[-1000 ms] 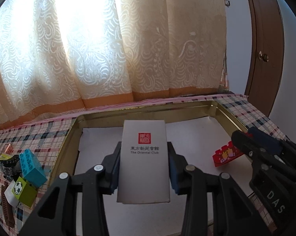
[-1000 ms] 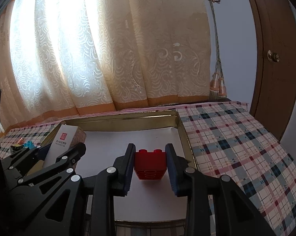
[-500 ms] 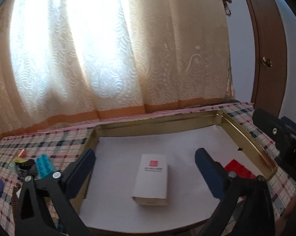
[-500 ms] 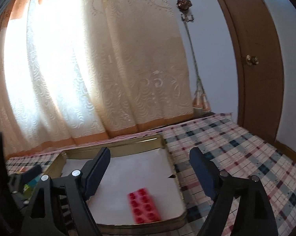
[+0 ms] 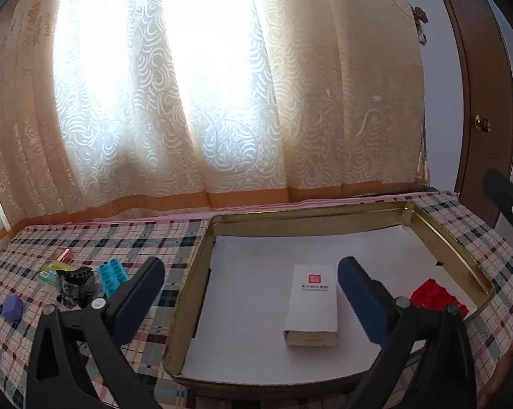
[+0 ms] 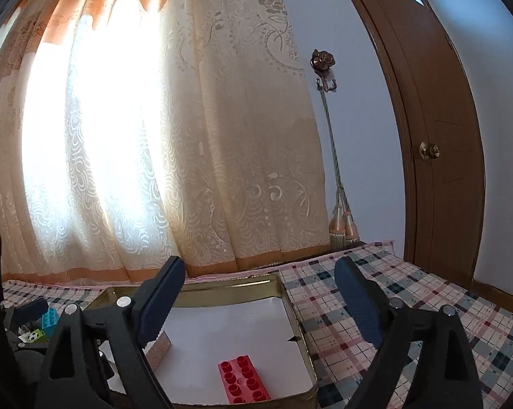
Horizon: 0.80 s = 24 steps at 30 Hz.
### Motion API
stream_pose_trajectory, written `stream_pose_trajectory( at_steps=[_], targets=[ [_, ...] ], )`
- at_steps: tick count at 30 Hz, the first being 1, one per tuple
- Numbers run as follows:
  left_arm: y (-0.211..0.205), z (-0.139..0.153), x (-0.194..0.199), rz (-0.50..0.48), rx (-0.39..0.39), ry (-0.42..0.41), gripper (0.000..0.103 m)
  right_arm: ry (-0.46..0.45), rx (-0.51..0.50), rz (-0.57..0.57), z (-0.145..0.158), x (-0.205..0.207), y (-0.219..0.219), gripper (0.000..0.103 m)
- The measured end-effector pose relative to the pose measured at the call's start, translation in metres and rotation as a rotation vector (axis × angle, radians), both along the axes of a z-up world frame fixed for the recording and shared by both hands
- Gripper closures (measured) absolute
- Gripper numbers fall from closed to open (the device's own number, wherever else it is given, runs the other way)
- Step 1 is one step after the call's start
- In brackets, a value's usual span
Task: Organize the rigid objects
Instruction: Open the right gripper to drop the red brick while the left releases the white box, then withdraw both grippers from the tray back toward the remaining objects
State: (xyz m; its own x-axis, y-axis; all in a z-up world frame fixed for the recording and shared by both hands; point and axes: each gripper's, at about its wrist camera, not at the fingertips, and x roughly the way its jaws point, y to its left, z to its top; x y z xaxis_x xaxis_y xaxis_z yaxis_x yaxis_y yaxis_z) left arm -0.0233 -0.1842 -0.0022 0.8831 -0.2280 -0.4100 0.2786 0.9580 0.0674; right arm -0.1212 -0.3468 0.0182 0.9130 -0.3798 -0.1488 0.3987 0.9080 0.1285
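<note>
Two items sit in the gold tray: one white box lying flat mid-tray, one red brick studs-up near the front right corner; both the left gripper and right gripper hang above, spread wide, empty. Between picks, I'd say. Next: left reaches the pile on the plaid cloth (one cyan brick, one purple block, black clutter uncountable).

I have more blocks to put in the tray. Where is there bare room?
Bare liner behind the white box up to the tray far wall, and between box and left wall. The red block fills the near right corner. Left of the tray, toys crowd the cloth.
</note>
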Motion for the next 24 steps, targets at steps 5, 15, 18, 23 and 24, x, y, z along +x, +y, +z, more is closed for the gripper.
stream_pose_trajectory(
  at_steps=[5, 15, 18, 23, 24],
  targets=[
    [0.008, -0.001, -0.003, 0.004, 0.005, -0.004, 0.0, 0.015, -0.002, 0.006, -0.001, 0.002, 0.003, 0.012],
    [0.039, -0.001, -0.005, 0.027, -0.016, 0.009, 0.0, 0.037, -0.014, 0.035, -0.003, 0.001, 0.025, 0.012],
    [0.047, -0.001, -0.003, 0.038, -0.016, 0.014, 0.0, 0.046, -0.019, 0.05, -0.003, 0.002, 0.033, 0.012],
    [0.062, 0.0, -0.001, 0.053, -0.009, 0.007, 0.0, 0.06, -0.012, 0.069, -0.004, 0.005, 0.045, 0.012],
    [0.066, 0.0, -0.001, 0.059, -0.006, 0.004, 0.0, 0.062, -0.002, 0.076, -0.005, 0.005, 0.047, 0.012]
  ],
)
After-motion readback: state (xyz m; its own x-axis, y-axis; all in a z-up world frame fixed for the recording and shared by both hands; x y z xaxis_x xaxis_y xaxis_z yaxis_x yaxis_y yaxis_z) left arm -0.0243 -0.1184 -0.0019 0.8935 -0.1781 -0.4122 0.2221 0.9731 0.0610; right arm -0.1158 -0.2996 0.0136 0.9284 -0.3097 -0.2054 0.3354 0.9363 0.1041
